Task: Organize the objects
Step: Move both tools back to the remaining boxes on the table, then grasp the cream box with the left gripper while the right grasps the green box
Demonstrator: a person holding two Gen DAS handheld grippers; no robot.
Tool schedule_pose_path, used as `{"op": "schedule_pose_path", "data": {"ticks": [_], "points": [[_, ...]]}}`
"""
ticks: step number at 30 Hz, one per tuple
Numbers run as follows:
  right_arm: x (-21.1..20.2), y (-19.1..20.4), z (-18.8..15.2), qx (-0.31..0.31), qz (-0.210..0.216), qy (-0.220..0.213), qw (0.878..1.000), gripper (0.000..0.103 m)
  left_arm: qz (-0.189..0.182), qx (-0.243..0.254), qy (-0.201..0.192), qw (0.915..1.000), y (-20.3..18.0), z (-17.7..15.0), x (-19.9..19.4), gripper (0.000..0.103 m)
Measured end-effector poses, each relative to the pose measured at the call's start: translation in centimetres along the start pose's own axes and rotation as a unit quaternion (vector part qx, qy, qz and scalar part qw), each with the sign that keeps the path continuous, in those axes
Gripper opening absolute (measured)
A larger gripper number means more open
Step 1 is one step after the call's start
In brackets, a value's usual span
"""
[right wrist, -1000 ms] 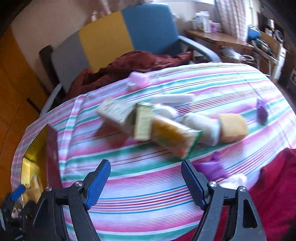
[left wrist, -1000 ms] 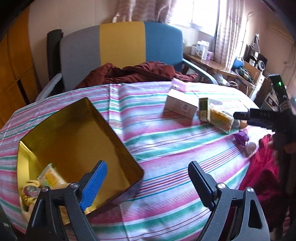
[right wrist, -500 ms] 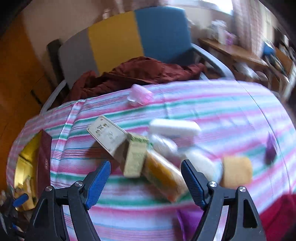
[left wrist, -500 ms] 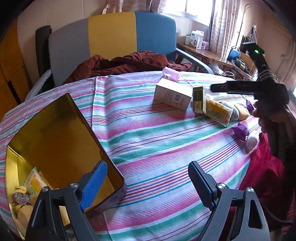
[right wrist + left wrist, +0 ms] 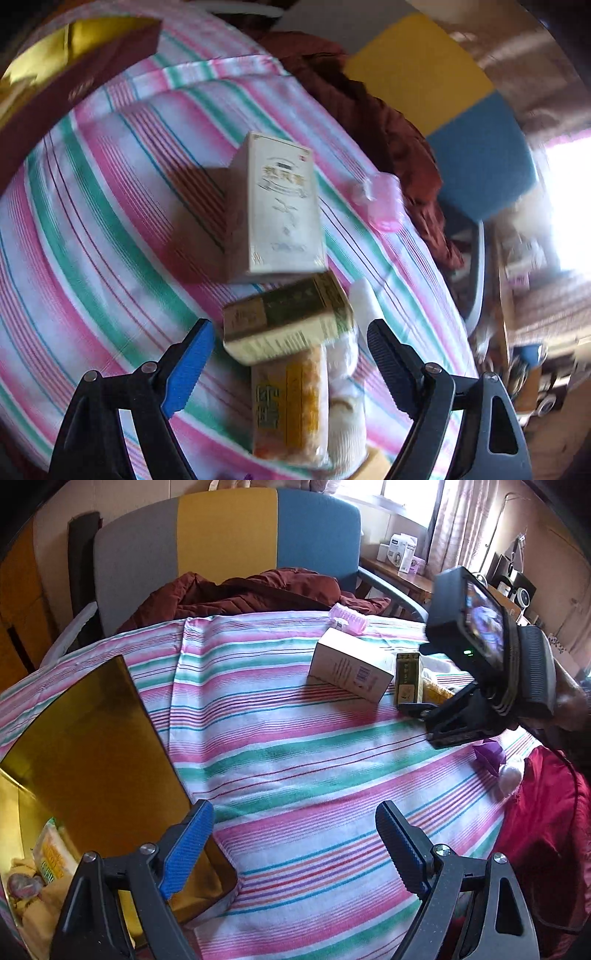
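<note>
A gold-lined open box [image 5: 85, 738] sits at the table's left and holds a few wrapped snacks [image 5: 51, 853]. My left gripper [image 5: 295, 849] hangs open and empty over the striped cloth, next to the box's near corner. On the right lie a white carton [image 5: 280, 206], a small green-and-gold carton [image 5: 288, 325], a yellow packet [image 5: 288, 402] and a white bun [image 5: 347, 369]. My right gripper [image 5: 291, 358] is rolled sideways low over them. Its jaws are opening, with the green-and-gold carton and the packet's end between them, pads apart from both.
A pink ribbed item [image 5: 349, 620] lies at the table's far edge, and a purple wrapper [image 5: 489, 753] at the right edge. A chair with a dark red jacket [image 5: 258, 590] stands behind the table. Red cloth [image 5: 546, 830] hangs at the right.
The right gripper has rolled strongly and dropped close over the cartons, which now fill its view. In the left wrist view it swung in over the cartons. The left gripper moved slightly lower.
</note>
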State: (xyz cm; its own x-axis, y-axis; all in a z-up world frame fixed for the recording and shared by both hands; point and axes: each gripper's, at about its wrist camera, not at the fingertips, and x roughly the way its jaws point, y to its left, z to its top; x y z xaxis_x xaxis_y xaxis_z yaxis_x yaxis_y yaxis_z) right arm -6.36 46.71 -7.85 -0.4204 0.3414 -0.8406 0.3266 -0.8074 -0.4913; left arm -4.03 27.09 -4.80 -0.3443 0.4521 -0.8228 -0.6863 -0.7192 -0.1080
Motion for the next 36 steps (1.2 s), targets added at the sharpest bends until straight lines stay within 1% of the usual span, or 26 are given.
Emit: {"op": "schedule_pose_path", "data": {"ticks": [1, 2, 3, 5, 7, 9, 11, 13, 15, 16, 18, 19, 21, 24, 26, 28, 29, 31, 34, 36], "points": [[0.4, 0.1, 0.3, -0.001, -0.006, -0.004, 1.0, 0.083, 0.0, 0.0, 0.001, 1.0, -0.1, 0.2, 0.2, 0.09], [0.6, -0.1, 0.4, 0.008, 0.0, -0.005, 1.0, 0.075, 0.0, -0.001, 0.003, 1.0, -0.1, 0.5, 0.4, 0.09], [0.6, -0.5, 0.4, 0.023, 0.011, -0.008, 1.0, 0.075, -0.002, -0.002, 0.003, 1.0, -0.1, 0.7, 0.5, 0.09], [-0.1, -1.4, 0.0, 0.058, 0.038, -0.029, 0.997, 0.075, -0.006, -0.006, 0.002, 1.0, -0.2, 1.3, 0.7, 0.09], [-1.2, -2.8, -0.9, 0.11, 0.054, -0.053, 0.991, 0.075, -0.009, -0.011, 0.003, 0.9999, -0.3, 2.1, 1.1, 0.09], [-2.1, -4.5, -2.1, 0.169, 0.07, -0.079, 0.98, 0.075, -0.021, -0.02, 0.007, 0.9995, -0.5, 3.3, 1.8, 0.09], [-2.8, -6.4, -3.6, 0.239, 0.083, -0.106, 0.962, 0.075, -0.032, -0.03, 0.013, 0.9989, -0.9, 4.6, 2.7, 0.09], [-3.1, -7.5, -4.7, 0.283, 0.082, -0.122, 0.948, 0.075, -0.04, -0.035, 0.017, 0.9984, -1.5, 5.9, 3.6, 0.09], [-3.1, -8.4, -5.3, 0.311, 0.074, -0.13, 0.939, 0.075, -0.047, -0.049, 0.022, 0.9975, -2.0, 7.4, 4.7, 0.09], [-3.3, -9.0, -5.8, 0.328, 0.071, -0.137, 0.932, 0.075, -0.051, -0.06, 0.024, 0.9966, -2.1, 8.0, 5.3, 0.091], [-3.4, -9.9, -6.2, 0.349, 0.072, -0.152, 0.922, 0.075, -0.063, -0.088, 0.038, 0.9934, -2.4, 9.3, 6.7, 0.092], [-3.6, -10.3, -6.5, 0.359, 0.071, -0.159, 0.917, 0.075, -0.074, -0.108, 0.047, 0.9903, -2.5, 10.0, 7.5, 0.092], [-3.8, -10.7, -6.9, 0.37, 0.065, -0.164, 0.912, 0.075, -0.083, -0.131, 0.06, 0.986, -2.8, 10.9, 8.8, 0.093], [-4.0, -11.7, -7.6, 0.392, 0.056, -0.166, 0.903, 0.075, -0.081, -0.164, 0.072, 0.9804, -3.2, 12.6, 10.7, 0.094], [-4.1, -12.3, -8.2, 0.405, 0.055, -0.171, 0.896, 0.075, -0.073, -0.186, 0.078, 0.9767, -3.4, 13.7, 12.0, 0.097], [-4.6, -12.9, -8.7, 0.418, 0.055, -0.18, 0.889, 0.075, -0.067, -0.208, 0.087, 0.9721, -3.6, 14.4, 13.3, 0.097], [-4.8, -13.1, -8.9, 0.422, 0.054, -0.183, 0.886, 0.075, -0.066, -0.221, 0.091, 0.9688, -3.6, 14.9, 14.0, 0.097], [-5.1, -13.3, -9.1, 0.427, 0.05, -0.186, 0.883, 0.075, -0.063, -0.237, 0.094, 0.9649, -3.8, 15.6, 15.1, 0.097], [-5.0, -13.5, -9.3, 0.431, 0.04, -0.182, 0.883, 0.075, -0.05, -0.237, 0.103, 0.9647, -4.5, 16.6, 16.8, 0.098], [-5.0, -13.7, -9.5, 0.434, 0.039, -0.182, 0.881, 0.075, -0.045, -0.23, 0.108, 0.9662, -5.0, 16.8, 17.7, 0.098]]}}
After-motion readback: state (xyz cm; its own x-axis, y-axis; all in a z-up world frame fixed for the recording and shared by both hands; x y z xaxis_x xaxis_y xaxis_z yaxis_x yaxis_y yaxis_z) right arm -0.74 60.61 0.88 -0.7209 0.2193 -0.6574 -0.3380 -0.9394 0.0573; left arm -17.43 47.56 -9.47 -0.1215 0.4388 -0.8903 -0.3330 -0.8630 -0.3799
